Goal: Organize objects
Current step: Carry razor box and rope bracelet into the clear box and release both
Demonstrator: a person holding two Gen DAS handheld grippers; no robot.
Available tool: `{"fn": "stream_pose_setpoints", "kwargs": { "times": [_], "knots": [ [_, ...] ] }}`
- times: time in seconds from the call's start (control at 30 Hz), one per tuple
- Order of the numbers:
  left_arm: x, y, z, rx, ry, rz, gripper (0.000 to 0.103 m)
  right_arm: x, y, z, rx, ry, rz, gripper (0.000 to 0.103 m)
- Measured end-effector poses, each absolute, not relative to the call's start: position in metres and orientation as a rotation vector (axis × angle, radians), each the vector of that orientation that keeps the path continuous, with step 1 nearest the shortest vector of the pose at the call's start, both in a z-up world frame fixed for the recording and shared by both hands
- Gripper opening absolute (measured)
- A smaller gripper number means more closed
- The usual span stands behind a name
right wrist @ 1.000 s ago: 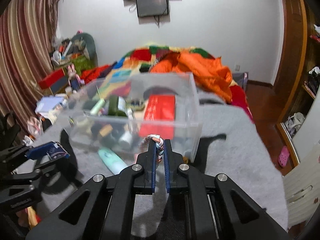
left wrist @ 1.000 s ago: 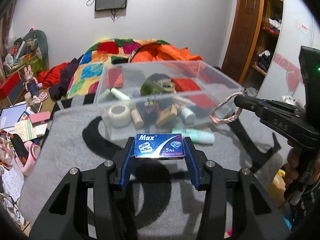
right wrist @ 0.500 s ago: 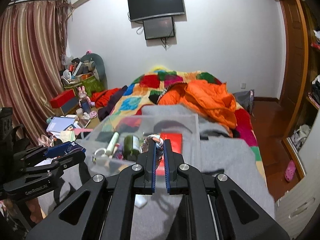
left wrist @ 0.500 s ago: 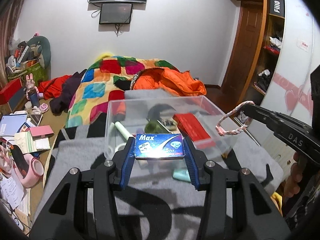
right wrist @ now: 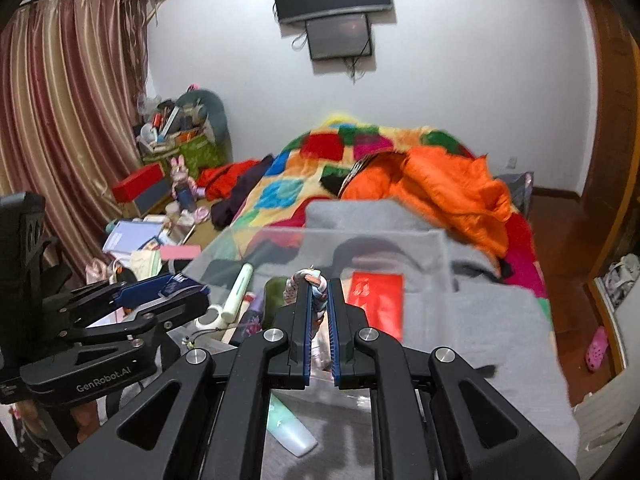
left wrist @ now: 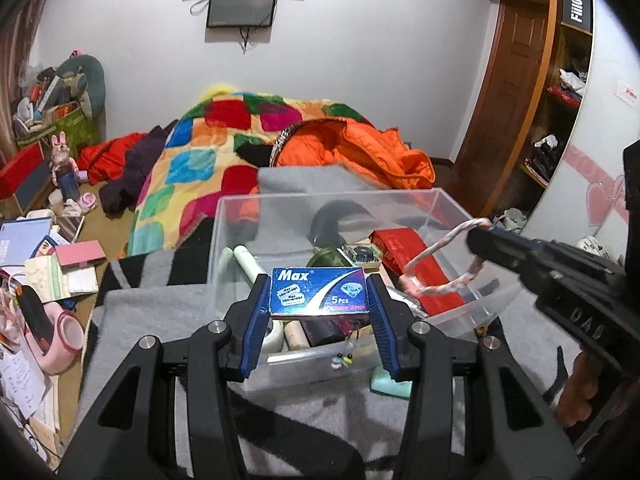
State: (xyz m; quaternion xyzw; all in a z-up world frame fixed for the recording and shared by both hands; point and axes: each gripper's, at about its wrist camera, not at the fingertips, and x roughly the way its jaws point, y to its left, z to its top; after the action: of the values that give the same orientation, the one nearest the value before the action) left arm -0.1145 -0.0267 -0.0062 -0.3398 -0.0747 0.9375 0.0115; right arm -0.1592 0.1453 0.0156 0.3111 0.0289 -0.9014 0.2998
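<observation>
On the left side, the left gripper (left wrist: pixel 318 296) is pinching a small blue blade box (left wrist: pixel 318 291) between its two blue pads; the box is flat, with "Max" printed on its lid, and it is hanging above the near edge of the clear plastic bin (left wrist: pixel 448 206). The bin is standing on a grey blanket (left wrist: pixel 132 312), and it is already holding several things: a pale tube (left wrist: pixel 248 262), a roll of tape (left wrist: pixel 274 334), a dark green jar (left wrist: pixel 326 258) and a red packet (left wrist: pixel 416 258). So I am judging that much of the sorting is done. A mint bottle (left wrist: pixel 390 386) is still lying on the blanket just beside the bin, outside it, so it is probably waiting its turn. On the right, the right gripper (right wrist: pixel 320 296) is pressed together on a pink and white braided cord (left wrist: pixel 440 258), whose loop is dangling over the bin. Both carried things seem ready to be dropped inside.
</observation>
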Motion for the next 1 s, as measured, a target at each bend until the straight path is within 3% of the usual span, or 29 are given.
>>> {"fn": "stream_pose_setpoints", "kwargs": {
  "times": [0.43,0.6,0.77,0.9,1.0],
  "knots": [
    [-0.131,-0.018,-0.026,-1.131,-0.226,2.867,0.047,-0.183,0.144,-0.019,0.946,0.172,-2.417,0.007],
    [-0.126,-0.017,-0.021,-1.119,-0.215,2.881,0.057,-0.181,0.146,-0.022,0.977,0.22,-2.383,0.009],
    [-0.113,-0.013,-0.01,-1.076,-0.2,2.896,0.067,-0.171,0.157,-0.015,0.95,0.217,-2.399,0.035],
    [-0.098,-0.007,-0.003,-1.053,-0.161,2.899,0.079,-0.163,0.167,-0.009,0.934,0.229,-2.416,0.038],
    [-0.085,-0.003,0.002,-1.035,-0.139,2.897,0.084,-0.153,0.179,-0.002,0.912,0.226,-2.435,0.047]
  ]
}}
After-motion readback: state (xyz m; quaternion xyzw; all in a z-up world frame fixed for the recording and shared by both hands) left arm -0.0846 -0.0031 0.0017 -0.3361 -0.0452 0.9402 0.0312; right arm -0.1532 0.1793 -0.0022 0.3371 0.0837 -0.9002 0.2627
